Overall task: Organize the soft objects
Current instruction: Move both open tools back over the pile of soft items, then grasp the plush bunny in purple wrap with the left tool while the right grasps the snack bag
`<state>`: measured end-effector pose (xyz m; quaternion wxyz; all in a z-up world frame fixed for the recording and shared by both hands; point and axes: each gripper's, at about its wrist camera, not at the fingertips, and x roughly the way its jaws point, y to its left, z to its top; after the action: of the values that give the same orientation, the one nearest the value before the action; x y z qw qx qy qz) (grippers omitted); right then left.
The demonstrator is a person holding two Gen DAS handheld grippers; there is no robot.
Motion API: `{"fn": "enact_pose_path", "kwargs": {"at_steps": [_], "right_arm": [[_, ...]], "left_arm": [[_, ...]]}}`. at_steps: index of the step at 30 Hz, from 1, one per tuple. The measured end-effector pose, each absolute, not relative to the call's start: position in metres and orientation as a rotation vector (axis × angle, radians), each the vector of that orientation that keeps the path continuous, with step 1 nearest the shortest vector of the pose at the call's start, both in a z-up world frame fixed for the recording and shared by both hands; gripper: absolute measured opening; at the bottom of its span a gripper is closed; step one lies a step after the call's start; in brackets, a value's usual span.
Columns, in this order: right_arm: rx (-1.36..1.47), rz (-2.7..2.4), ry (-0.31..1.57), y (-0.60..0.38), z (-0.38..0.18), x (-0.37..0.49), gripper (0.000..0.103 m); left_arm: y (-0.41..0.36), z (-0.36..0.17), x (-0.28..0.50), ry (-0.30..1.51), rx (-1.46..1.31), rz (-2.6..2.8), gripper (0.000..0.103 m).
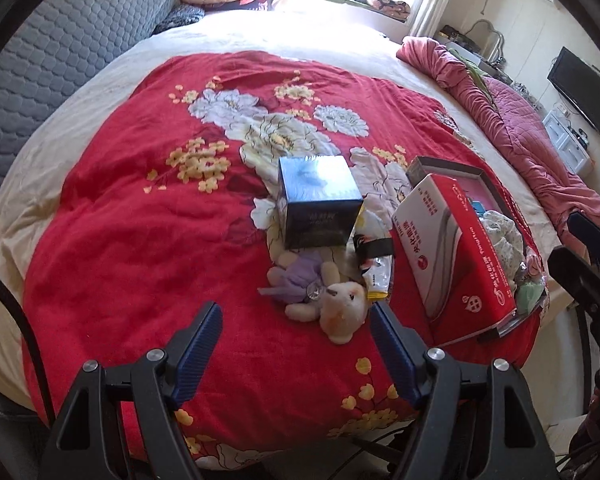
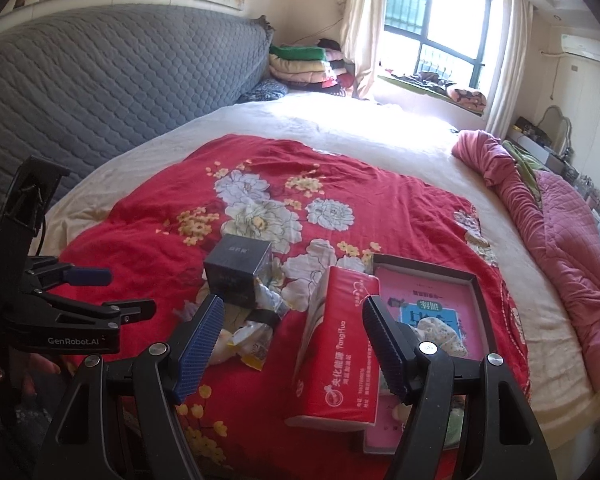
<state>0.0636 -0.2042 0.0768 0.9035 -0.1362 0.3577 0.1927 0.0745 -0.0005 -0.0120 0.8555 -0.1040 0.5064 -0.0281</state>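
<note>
A small plush bear in a purple dress [image 1: 324,300] lies on the red flowered blanket [image 1: 140,240], just ahead of my left gripper [image 1: 294,314], which hangs open and empty above it. A red tissue pack [image 1: 452,248] leans on an open box with pink lining [image 1: 480,184] that holds a floral cloth [image 1: 500,236] and a green soft item [image 1: 530,296]. My right gripper [image 2: 292,306] is open and empty over the tissue pack [image 2: 336,360], not touching it. The floral cloth [image 2: 436,332] shows past its right finger. The left gripper [image 2: 120,292] is at the left edge.
A dark cube box [image 1: 316,204] and a snack bag [image 1: 374,276] lie beside the bear. A grey quilted headboard [image 2: 100,92] lines the left, and a bunched pink quilt [image 2: 560,248] lies on the right. Folded blankets [image 2: 300,64] are stacked by the window. The bed edge is near me.
</note>
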Motion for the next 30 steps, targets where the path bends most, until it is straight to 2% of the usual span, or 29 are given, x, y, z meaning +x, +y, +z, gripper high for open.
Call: {"fn": "enact_pose_path", "kwargs": {"at_steps": [6,20,23,24,25,30], "right_arm": [[-0.316,0.422,0.770,-0.193,0.055,0.065,0.073],[-0.375,0.401,0.847,-0.189,0.010,0.086,0.073],[-0.393,0.398,0.851,-0.184,0.006,0.090,0.073],[-0.396,0.398,0.856,-0.183,0.004,0.092,0.073],[-0.396,0.398,0.862,-0.182,0.002,0.094,0.073],[-0.417,0.396,0.888,-0.170,-0.005,0.102,0.073]], "left_arm": [[0.002,-0.054,0.095,1.143,-0.400,-0.076,0.075],[-0.011,-0.105,0.150,1.245,-0.507,0.000,0.074],[-0.010,-0.116,0.156,1.260,-0.510,0.031,0.067],[-0.008,-0.119,0.158,1.262,-0.523,0.037,0.063],[-0.005,-0.120,0.159,1.259,-0.531,0.043,0.053],[0.003,-0.122,0.161,1.243,-0.534,-0.002,0.045]]}}
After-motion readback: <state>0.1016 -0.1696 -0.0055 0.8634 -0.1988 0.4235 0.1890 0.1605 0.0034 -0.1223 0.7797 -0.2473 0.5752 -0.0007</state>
